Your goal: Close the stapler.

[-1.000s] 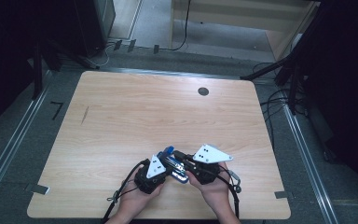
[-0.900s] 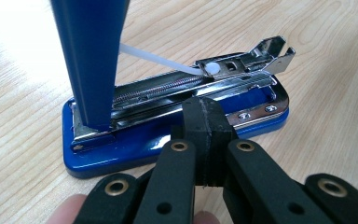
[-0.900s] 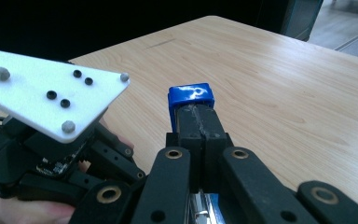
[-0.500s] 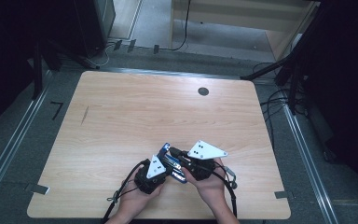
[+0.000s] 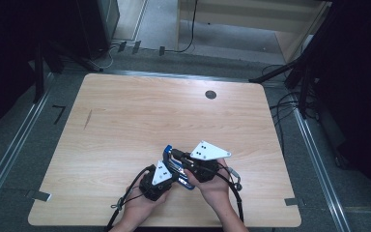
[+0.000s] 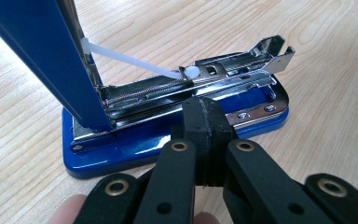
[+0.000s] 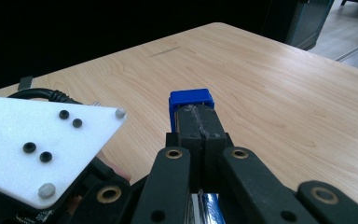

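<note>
The stapler (image 6: 168,140) has a glossy blue base, a smooth blue lid and bright chromed metal inside with a white plastic rod (image 6: 135,63), the table (image 6: 335,121) is matt pale wood grain, and the gripper pads (image 6: 205,126) are matt black rubber.

Each handheld black two-jaw gripper, left (image 6: 205,135) and right (image 7: 200,126), has matte jaw links fastened with brass-ringed rivets. A pale three-cornered plate (image 5: 211,151) with dark screws tops each. Black cables (image 5: 234,193) trail toward the lower frame edge.
</note>
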### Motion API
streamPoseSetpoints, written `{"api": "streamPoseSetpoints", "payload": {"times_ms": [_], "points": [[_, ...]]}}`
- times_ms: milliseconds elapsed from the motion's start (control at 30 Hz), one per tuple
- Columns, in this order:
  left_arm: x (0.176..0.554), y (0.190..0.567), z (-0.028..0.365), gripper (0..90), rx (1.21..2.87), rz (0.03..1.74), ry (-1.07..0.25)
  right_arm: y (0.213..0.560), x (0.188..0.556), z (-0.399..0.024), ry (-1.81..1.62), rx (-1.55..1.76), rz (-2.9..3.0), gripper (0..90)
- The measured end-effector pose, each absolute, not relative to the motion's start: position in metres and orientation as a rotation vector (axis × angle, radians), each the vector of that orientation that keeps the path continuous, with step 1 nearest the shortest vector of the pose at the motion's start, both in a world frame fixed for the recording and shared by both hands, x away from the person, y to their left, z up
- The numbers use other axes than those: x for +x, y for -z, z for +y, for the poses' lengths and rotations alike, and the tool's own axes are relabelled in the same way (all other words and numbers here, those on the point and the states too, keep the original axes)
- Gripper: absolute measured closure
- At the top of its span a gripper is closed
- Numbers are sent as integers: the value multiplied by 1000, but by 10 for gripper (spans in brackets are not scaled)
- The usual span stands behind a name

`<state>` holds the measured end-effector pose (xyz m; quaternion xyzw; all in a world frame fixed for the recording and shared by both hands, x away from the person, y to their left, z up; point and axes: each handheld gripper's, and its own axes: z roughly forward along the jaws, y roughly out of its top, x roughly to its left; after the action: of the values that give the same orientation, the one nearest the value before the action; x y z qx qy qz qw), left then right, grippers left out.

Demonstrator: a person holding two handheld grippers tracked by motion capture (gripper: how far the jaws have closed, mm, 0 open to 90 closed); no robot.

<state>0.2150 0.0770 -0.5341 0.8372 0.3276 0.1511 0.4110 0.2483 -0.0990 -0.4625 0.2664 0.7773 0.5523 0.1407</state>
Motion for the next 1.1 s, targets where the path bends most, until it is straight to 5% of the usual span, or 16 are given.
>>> {"api": "streamPoseSetpoints", "payload": {"times_ms": [1100], "points": [[214,534,76,900,2108,819,-387,465,269,-74,-1629,753,2273,900]]}}
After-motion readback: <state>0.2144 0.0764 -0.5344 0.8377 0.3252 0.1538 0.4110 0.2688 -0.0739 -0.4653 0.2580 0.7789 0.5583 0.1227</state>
